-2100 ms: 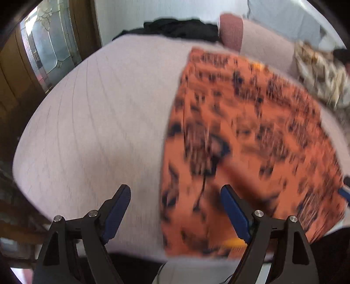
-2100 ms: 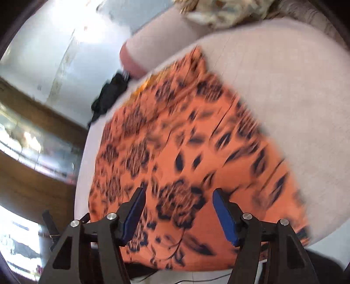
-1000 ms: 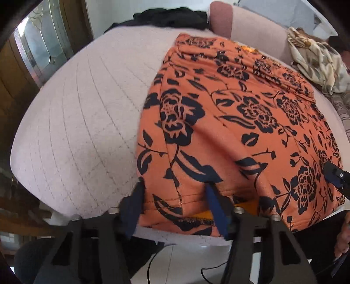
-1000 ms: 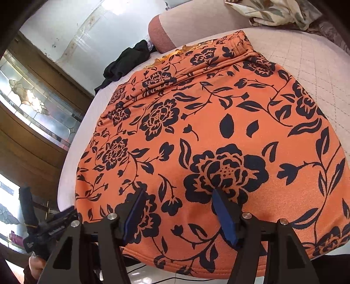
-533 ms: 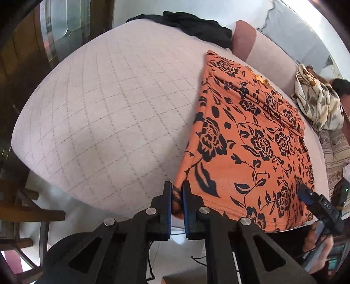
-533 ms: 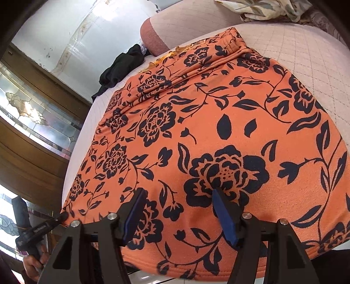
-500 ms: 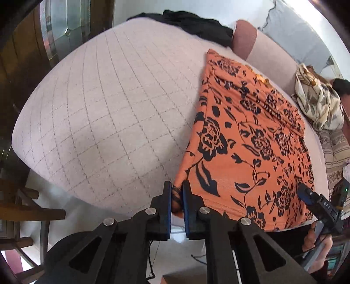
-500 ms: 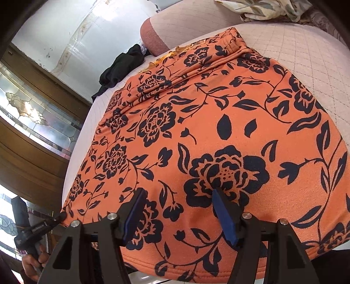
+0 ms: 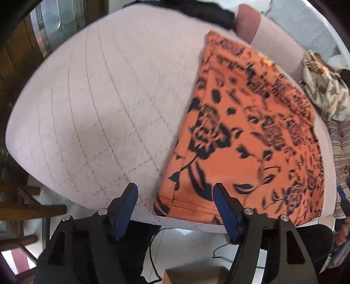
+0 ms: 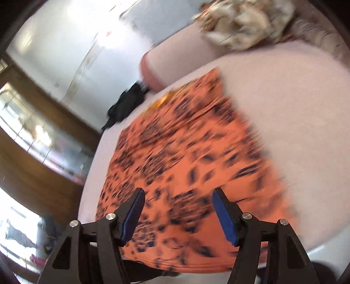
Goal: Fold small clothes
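Lying flat, the orange black-flowered garment (image 9: 251, 139) covers the quilted cushion (image 9: 98, 109).

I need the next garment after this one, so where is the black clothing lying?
The black clothing lies at the far edge of the quilted surface, left of the pink bolster, beyond the orange floral garment.
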